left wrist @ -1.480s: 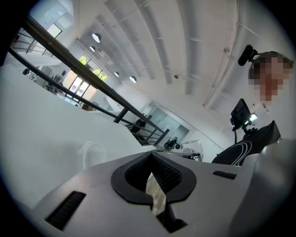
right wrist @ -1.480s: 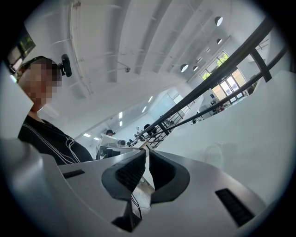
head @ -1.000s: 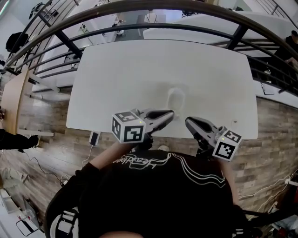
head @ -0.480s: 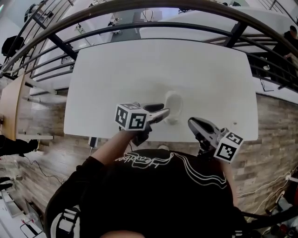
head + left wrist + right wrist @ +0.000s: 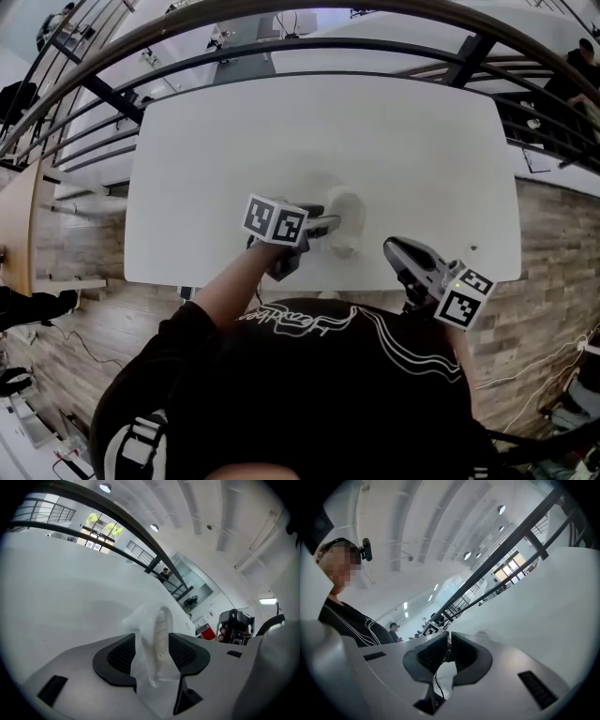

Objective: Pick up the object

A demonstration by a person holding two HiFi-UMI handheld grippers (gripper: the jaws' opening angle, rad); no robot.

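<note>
The object (image 5: 347, 217) is a small white, translucent curved piece lying on the white table (image 5: 281, 122) near its front edge. My left gripper (image 5: 330, 225) has reached it from the left. In the left gripper view the object (image 5: 157, 634) stands between the two dark pads (image 5: 123, 654), and the jaws are opening around it; a firm grip does not show. My right gripper (image 5: 398, 251) hangs over the table's front edge to the right of the object, apart from it. Its jaws (image 5: 449, 651) are shut with nothing between them.
A dark metal railing (image 5: 281, 52) curves round the far side of the table. Wooden floor (image 5: 553, 272) lies to the right and left below the table. The person's dark-sleeved arm (image 5: 225, 291) stretches to the left gripper.
My left gripper has moved forward and to the right up to the object, and its jaws have gone from shut to wide apart. The right gripper has barely shifted.
</note>
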